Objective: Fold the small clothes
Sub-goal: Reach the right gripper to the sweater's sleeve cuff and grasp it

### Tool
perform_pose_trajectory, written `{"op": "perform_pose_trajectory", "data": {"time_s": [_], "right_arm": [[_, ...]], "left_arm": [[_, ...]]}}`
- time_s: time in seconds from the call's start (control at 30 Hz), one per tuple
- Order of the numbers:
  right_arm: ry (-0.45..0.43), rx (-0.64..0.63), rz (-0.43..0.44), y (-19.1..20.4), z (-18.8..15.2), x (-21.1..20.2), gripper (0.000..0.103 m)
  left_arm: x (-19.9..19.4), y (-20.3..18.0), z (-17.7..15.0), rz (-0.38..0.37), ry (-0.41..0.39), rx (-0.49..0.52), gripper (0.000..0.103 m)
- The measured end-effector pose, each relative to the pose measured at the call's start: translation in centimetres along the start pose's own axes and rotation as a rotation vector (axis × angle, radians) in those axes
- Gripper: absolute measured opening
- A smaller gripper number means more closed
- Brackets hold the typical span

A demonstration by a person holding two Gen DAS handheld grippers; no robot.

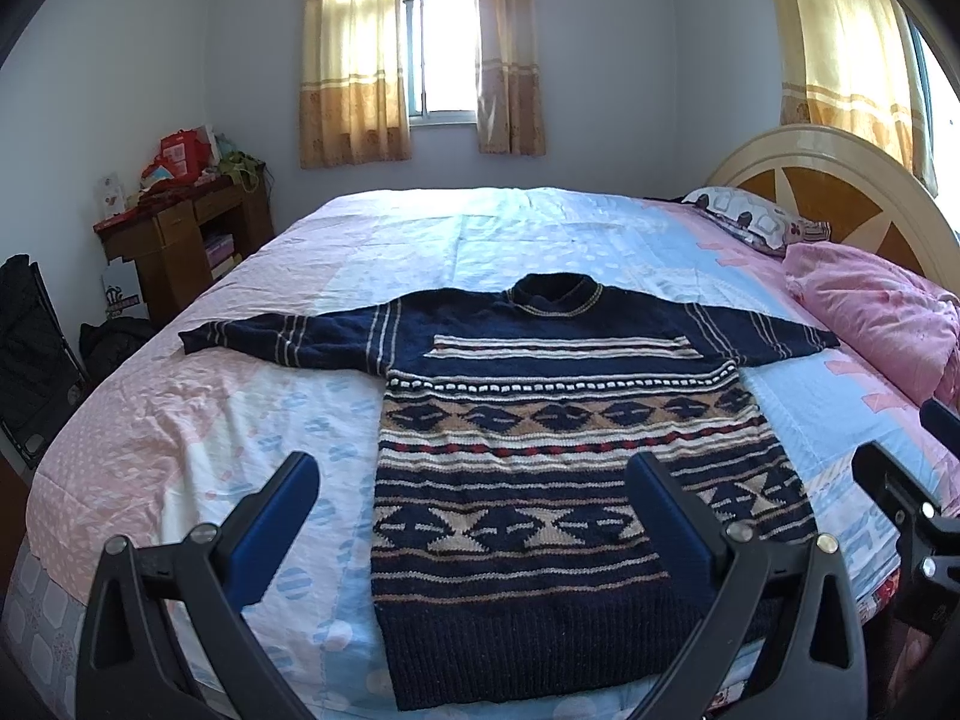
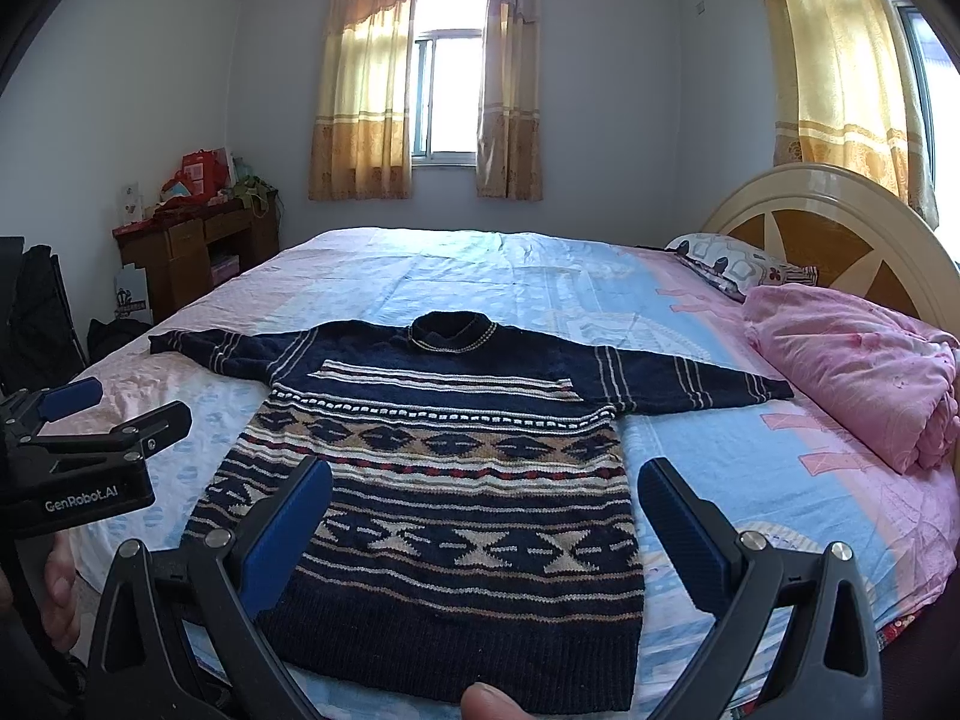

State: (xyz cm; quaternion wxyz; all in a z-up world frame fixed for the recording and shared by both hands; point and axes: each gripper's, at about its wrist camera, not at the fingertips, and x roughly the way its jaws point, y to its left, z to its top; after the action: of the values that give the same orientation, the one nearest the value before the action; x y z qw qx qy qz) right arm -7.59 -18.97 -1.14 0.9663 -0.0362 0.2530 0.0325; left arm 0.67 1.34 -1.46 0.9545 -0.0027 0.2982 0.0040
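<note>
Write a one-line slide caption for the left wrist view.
Open left claw hovers above the hem of a patterned navy sweater spread flat on the bed.

Each black hand-held gripper has blue pads, silver screws, perhaps bare skin.

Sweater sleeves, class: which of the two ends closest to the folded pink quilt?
The sleeve stretched toward the headboard; its cuff nearly reaches the pink quilt. The other sleeve points toward the wooden desk.
</note>
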Motion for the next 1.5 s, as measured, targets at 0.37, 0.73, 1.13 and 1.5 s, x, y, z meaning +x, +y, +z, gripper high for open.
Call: {"op": "perform_pose_trajectory", "data": {"time_s": [0.37, 0.73, 1.13, 1.5], "right_arm": [[0.060, -0.005, -0.060, -2.5, -0.6, 4.8, 0.102], [0.197, 0.022, -0.146, -7.3, -1.8, 13.1, 0.102], [0.276, 0.007, -0.237, -14.8, -0.3, 21.4, 0.102], [0.284, 0.239, -0.343, -30.1, 1.7, 29.1, 0.089]], "left_arm": [[4.8, -0.5, -0.2, 0.030, 0.063, 0.047, 0.103], [11.8, -2.7, 0.9, 0.032, 0.139, 0.136, 0.103], [20.5, -4.0, 3.9, 0.088, 0.174, 0.169, 0.103], [26.7, -2.6, 5.2, 0.092, 0.194, 0.078, 0.103]]}}
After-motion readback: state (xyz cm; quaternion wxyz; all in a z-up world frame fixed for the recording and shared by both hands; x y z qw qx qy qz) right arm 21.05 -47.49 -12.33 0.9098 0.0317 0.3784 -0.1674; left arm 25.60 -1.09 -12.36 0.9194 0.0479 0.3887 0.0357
